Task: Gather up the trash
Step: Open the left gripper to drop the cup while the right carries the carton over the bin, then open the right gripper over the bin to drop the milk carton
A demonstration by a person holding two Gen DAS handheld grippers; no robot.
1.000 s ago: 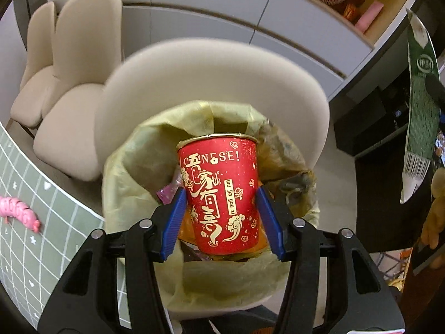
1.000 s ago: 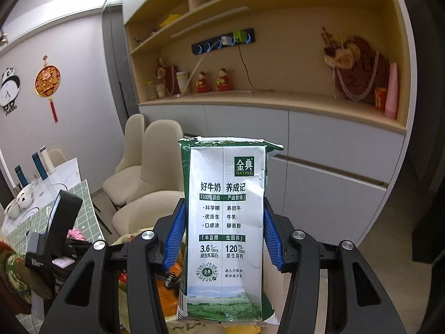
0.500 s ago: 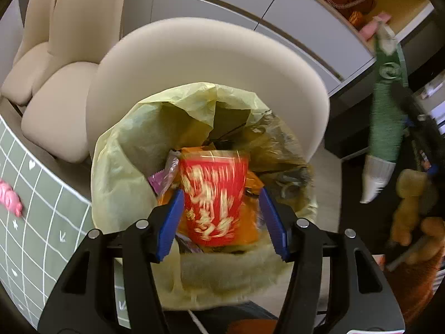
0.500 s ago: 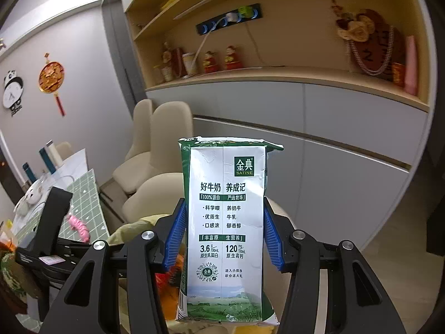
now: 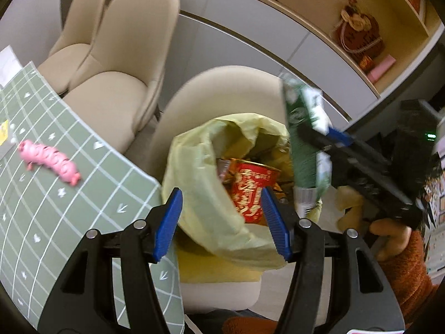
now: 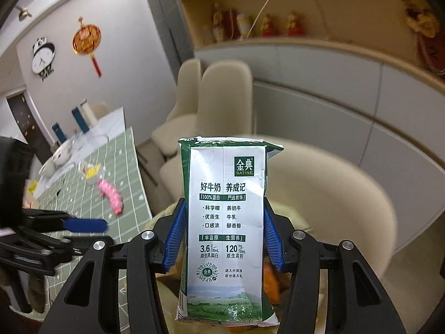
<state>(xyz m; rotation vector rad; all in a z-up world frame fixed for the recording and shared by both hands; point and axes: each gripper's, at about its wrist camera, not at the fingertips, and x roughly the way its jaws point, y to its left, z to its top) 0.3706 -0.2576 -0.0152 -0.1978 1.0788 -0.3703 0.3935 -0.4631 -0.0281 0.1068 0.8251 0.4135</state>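
A yellow trash bag (image 5: 205, 183) stands open on a beige chair seat. A red paper cup (image 5: 251, 192) lies inside it among other wrappers. My left gripper (image 5: 221, 222) is open and empty, just above the bag's near rim. My right gripper (image 6: 222, 236) is shut on a green and white milk carton (image 6: 225, 222), held upright above the bag. The carton (image 5: 304, 136) and right gripper also show in the left wrist view, at the bag's right edge.
A table with a green grid cloth (image 5: 55, 183) lies left of the bag, with a pink toy (image 5: 50, 161) on it. Beige chairs (image 5: 111, 78) stand behind. Grey cabinets (image 6: 333, 97) and shelves run along the wall.
My left gripper let go of the red cup, which dropped into the bag, then opened wide and drew back. My right gripper brought the milk carton closer over the bag.
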